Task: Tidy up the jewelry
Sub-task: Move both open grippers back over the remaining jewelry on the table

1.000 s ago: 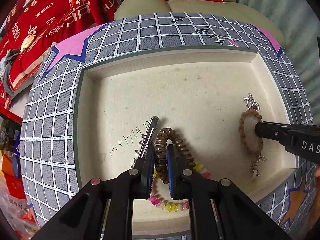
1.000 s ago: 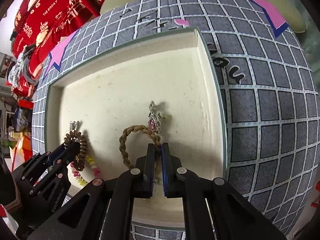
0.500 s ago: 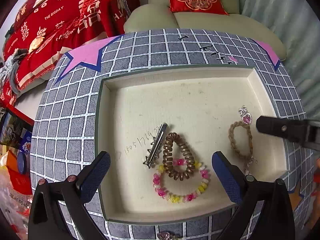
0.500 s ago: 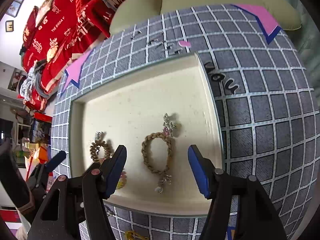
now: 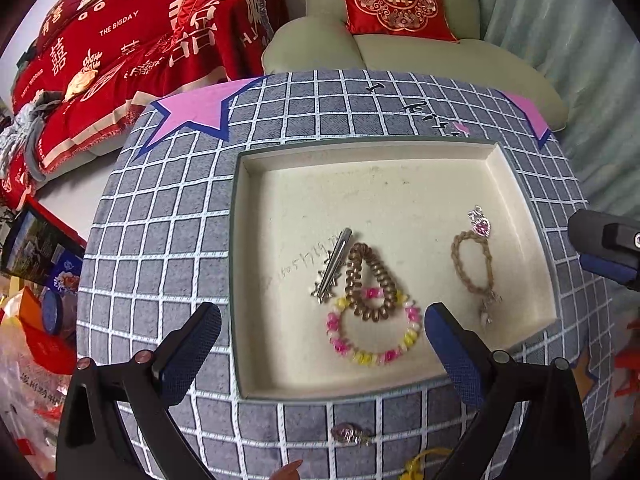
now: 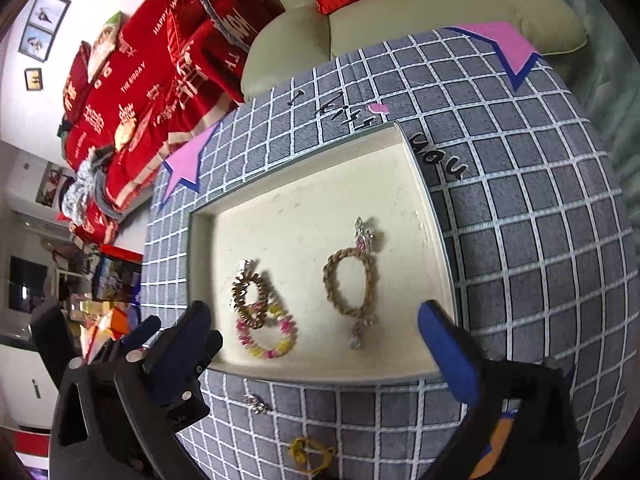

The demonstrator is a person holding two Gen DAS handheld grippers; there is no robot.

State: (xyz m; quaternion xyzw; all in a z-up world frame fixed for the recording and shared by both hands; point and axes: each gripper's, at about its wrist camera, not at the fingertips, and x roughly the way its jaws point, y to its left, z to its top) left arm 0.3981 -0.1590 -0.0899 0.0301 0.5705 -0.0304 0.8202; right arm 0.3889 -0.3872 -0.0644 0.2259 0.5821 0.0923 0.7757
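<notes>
Step in hand: between placements. Both grippers hover above the near edge of the shallow cream-lined tray (image 5: 516, 184), which lies on the grey grid-patterned table (image 5: 168, 240).

- Left gripper (image 5: 322, 334): jaws spread wide, holding nothing.
- Right gripper (image 6: 316, 332): jaws spread wide, holding nothing.

Items in the tray:
- silver metal hair clip (image 5: 333, 266);
- brown spiral hair tie (image 5: 368, 284), overlapping the pink-and-yellow beaded bracelet (image 5: 372, 334);
- tan braided bracelet (image 6: 352, 286) with a pink charm, lying apart on the right side.

Items outside the tray, on the table near its front edge:
- small silver trinket (image 6: 257, 403);
- yellow ring-shaped piece (image 6: 310, 454).

Next move, as judged: lower one gripper over either loose item and close the jaws low on it, since both lie flat against the cloth.
</notes>
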